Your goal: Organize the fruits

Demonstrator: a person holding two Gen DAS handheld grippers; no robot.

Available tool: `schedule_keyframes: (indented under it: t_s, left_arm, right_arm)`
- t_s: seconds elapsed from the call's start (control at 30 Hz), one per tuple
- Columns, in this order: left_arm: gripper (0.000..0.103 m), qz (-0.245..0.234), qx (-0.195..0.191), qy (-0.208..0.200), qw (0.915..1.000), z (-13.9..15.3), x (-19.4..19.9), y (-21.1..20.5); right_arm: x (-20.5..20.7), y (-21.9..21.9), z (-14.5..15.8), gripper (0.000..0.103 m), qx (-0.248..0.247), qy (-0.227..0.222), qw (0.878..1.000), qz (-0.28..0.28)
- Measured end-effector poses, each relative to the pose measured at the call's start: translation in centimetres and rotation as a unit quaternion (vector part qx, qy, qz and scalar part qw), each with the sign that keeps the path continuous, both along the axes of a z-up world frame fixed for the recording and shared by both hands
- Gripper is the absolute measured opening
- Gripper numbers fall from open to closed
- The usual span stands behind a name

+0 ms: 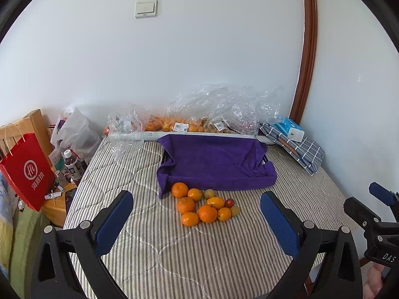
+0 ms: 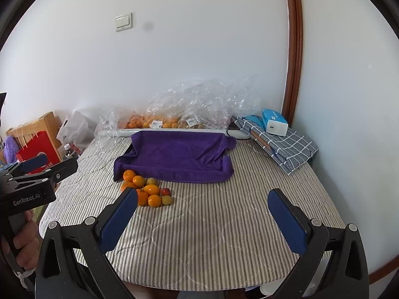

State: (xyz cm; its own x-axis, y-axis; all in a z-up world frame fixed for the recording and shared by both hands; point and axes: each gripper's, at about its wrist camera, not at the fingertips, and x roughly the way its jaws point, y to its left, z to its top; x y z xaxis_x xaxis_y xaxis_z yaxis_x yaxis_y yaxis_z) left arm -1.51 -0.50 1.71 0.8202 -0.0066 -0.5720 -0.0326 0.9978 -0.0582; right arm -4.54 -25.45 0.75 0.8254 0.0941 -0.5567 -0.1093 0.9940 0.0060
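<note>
A pile of fruit (image 1: 204, 205) lies on the striped table: several oranges, a small red fruit (image 1: 229, 202) and two small yellow-green ones. The same pile (image 2: 147, 191) shows in the right wrist view, partly behind my right gripper's left finger. Just behind it sits a tray draped in a purple towel (image 1: 214, 167) (image 2: 174, 159). My left gripper (image 1: 197, 224) is open, hanging above the table in front of the pile. My right gripper (image 2: 203, 218) is open too, to the right of the fruit. Neither holds anything.
Clear plastic bags (image 1: 199, 114) with more oranges lie along the wall behind the tray. A folded checked cloth (image 1: 296, 147) with a tissue box (image 2: 274, 122) sits at the back right. A red paper bag (image 1: 27, 172) and bottles (image 1: 73, 165) stand left of the table.
</note>
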Motion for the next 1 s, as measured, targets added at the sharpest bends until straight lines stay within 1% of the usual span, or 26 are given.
schedule_keyframes:
  t_s: [0.67,1.0]
  left_arm:
    - [0.103,-0.003,-0.001,-0.004,1.0,0.6,0.1,0.0]
    - [0.103,-0.002,-0.005,-0.004,1.0,-0.2,0.6,0.5]
  right_arm:
    - [-0.5,0.5,0.0,0.103,0.001,-0.007,1.0,0.007]
    - [0.6,0.9,-0.7,0.103,0.007,-0.004,1.0,0.011]
